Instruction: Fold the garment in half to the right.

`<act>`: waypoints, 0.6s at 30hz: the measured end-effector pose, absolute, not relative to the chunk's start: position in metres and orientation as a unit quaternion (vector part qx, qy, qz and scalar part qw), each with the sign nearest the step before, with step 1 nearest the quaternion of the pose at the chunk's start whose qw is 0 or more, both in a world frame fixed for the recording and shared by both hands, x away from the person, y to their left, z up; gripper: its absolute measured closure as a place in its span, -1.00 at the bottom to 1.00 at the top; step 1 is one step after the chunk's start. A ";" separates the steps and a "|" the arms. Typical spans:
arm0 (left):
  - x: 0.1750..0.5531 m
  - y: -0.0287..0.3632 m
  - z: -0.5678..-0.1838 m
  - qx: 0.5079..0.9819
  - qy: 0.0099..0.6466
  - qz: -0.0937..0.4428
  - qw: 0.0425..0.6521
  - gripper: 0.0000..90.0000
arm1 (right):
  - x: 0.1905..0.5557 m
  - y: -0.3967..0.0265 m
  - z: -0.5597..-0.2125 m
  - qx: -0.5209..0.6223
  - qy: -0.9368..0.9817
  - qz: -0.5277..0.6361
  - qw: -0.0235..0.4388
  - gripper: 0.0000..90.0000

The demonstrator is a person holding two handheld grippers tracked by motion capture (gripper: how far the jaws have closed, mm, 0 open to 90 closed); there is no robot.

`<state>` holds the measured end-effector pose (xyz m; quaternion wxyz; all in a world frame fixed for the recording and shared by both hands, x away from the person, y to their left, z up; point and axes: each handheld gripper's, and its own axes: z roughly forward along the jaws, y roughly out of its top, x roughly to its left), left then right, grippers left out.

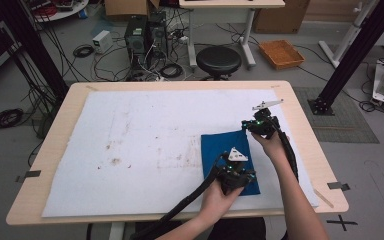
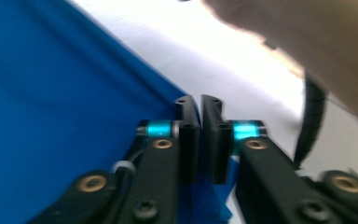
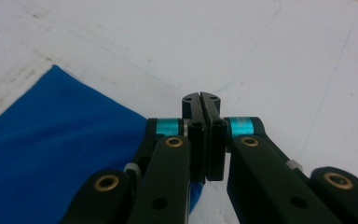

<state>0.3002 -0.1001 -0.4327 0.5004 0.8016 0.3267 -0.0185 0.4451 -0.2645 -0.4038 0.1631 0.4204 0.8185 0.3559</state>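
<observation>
Right gripper: jaws pressed together, blue cloth pinched low between them at its far right corner; in the high view this gripper sits at that corner.
Left gripper: jaws narrow, a thin slit between them, blue fabric showing in the slit lower down; whether the pads still press on it I cannot tell. In the high view it is over the cloth's near edge.
Blue cloth: lies flat as a folded rectangle on the white sheet, right of the middle of the table, between the two hands.
White sheet: brown stains left of the cloth.
Containers: orange tray on the floor beyond the table, contents too small to tell; cardboard box farther back.
Writing: none legible.
Other: black stool behind the table's far edge.
</observation>
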 end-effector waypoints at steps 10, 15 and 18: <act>0.301 -0.059 -0.403 0.773 0.281 -0.005 0.568 0.14 | 0.418 -0.280 -0.388 0.453 0.772 0.401 0.196 0.45; 0.302 -0.007 -0.382 0.768 0.283 0.062 0.571 0.04 | 0.384 -0.288 -0.389 0.452 0.759 0.425 0.196 0.26; 0.300 0.027 -0.377 0.766 0.293 0.105 0.563 0.01 | 0.358 -0.290 -0.396 0.440 0.761 0.437 0.192 0.25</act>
